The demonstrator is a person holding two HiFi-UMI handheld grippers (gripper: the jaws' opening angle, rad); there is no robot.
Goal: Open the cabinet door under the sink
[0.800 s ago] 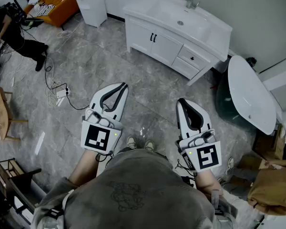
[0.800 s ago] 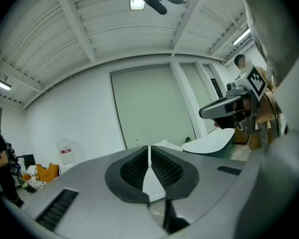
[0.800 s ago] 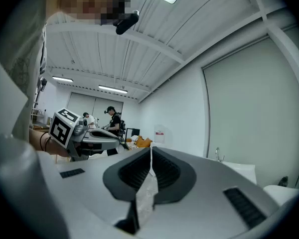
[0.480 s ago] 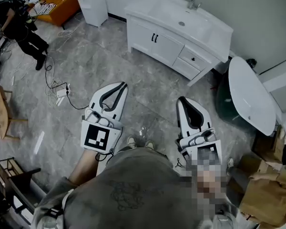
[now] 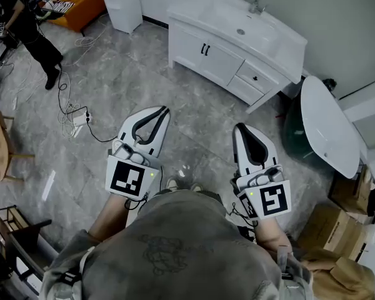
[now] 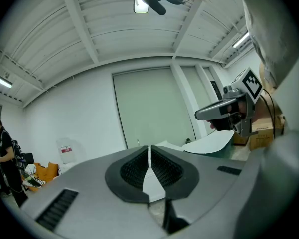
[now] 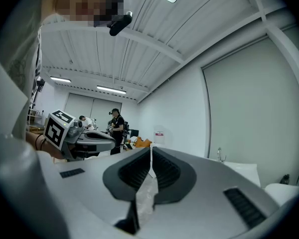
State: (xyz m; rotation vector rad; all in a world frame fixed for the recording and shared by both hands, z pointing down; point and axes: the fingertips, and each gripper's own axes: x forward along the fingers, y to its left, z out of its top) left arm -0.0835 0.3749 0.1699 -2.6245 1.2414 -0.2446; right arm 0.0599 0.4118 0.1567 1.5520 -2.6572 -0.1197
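tools (image 5: 165, 110) (image 5: 237, 129) over grey marbled floor (image 5: 128, 74)

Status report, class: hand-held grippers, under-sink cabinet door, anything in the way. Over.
Left hand-held gripper shut, empty; right hand-held gripper shut, empty. Cabinet doors closed, well ahead. Floor between bare; cables off left.

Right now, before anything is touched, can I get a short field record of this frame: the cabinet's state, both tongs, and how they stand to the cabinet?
target: white vanity cabinet under the sink, two doors with black handles
doors: both closed
left tongs: shut, nothing between them
right tongs: shut, nothing between them
relation: both tongs apart from the cabinet, with grey stone-look floor between
task step: door not yet touched
nearby: white oval bathtub to the cabinet's right
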